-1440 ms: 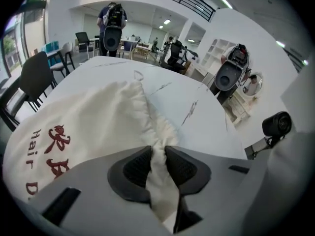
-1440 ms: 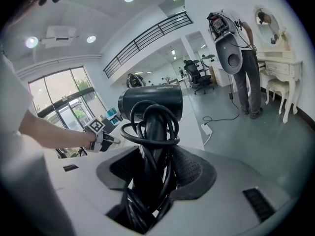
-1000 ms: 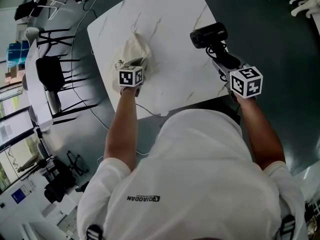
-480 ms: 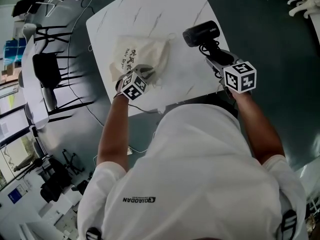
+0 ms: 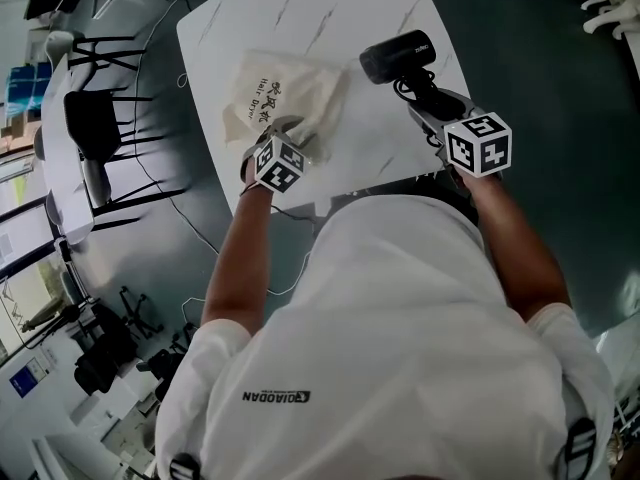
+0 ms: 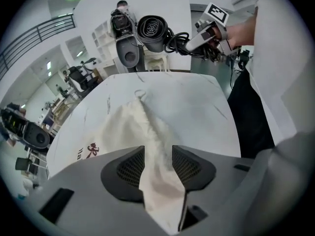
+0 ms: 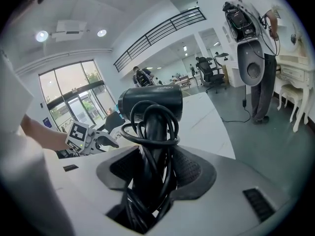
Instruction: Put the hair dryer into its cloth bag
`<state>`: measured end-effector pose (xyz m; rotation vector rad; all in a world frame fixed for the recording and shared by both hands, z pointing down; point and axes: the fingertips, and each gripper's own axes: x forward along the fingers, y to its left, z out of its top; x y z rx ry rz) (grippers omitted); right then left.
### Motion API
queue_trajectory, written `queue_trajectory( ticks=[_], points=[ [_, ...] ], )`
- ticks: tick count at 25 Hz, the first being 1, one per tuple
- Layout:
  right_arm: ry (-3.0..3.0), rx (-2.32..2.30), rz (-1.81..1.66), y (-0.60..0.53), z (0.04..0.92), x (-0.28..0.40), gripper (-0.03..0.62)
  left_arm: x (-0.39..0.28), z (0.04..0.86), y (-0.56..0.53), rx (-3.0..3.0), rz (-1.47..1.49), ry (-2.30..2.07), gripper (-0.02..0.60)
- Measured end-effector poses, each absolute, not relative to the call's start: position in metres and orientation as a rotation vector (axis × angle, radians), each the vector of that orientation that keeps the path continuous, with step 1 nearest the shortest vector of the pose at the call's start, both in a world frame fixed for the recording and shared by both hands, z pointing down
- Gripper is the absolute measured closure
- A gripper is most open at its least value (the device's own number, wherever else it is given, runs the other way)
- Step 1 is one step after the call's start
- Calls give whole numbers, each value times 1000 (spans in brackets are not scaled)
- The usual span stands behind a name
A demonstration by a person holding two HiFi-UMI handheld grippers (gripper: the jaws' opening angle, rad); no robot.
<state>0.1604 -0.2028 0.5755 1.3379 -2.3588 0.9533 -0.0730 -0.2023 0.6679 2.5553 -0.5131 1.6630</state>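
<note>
cream cloth bag (image 5: 290, 98) w/ red+black print, black hair dryer (image 5: 395, 56), white grey-veined table (image 5: 330, 8).

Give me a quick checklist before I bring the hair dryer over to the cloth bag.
1. Hold of the right gripper on the hair dryer: ok, jaws closed on its handle.
2. The cord stowed: ok, wound round the handle; where the plug end sits, cannot tell.
3. Hold of the left gripper on the cloth bag: not ok, its jaws have just been opening; cloth lies between them, not clamped.
4. Bag mouth open: not ok, the bag lies flat on the table and no opening shows.
5. Path from dryer to bag: ok, only bare tabletop between them.
</note>
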Motion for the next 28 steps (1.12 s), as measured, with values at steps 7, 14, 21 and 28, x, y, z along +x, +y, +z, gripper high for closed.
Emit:
queue_trajectory(
  ticks=[7,14,21,28],
  points=[
    [-2352,1310,961,-193,579,154,367,-87,695,-202,2286,1803,-694,430],
    [-2343,1272,965,-189,586,153,366,-87,669,-215,2139,1335,-892,476],
    [-2344,1220,951,-189,590,153,367,-91,640,-229,2072,1006,-1002,508],
    [-2309,1077,960,-183,600,139,367,-73,590,-244,2151,841,-1036,513]
  ],
)
